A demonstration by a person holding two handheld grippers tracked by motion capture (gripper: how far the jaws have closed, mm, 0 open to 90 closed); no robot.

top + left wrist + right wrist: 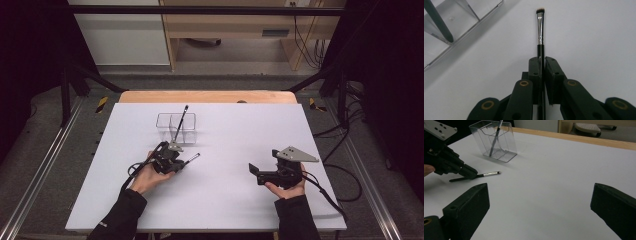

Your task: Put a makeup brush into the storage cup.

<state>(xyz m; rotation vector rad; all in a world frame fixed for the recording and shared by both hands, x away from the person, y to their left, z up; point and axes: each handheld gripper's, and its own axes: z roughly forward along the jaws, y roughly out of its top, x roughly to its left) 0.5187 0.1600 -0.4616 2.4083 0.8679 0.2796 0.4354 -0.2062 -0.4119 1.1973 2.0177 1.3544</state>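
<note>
A thin black makeup brush [540,37] is pinched at its handle between the fingers [534,72] of the left gripper [541,62], which are pressed together on it. In the left gripper view the brush is seen running straight out past the fingertips, its silver collar and short brown bristles lying over the white desk [586,37]. In the high view the left gripper [181,162] is held low over the desk [225,200] in the left hand [147,177], and the brush [192,158] is seen sticking out to the right of it, just in front of a clear plastic holder [175,127]. The holder is divided into compartments, and a second long dark brush [181,120] is seen leaning in it, tilted. In the right gripper view the pinched brush [489,173] is seen low, at or just above the desk surface. The right gripper [255,172] is held in the right hand [287,189], well apart from the brush and the holder. Its fingers [469,207] are spread wide, with only bare desk seen between them.
</note>
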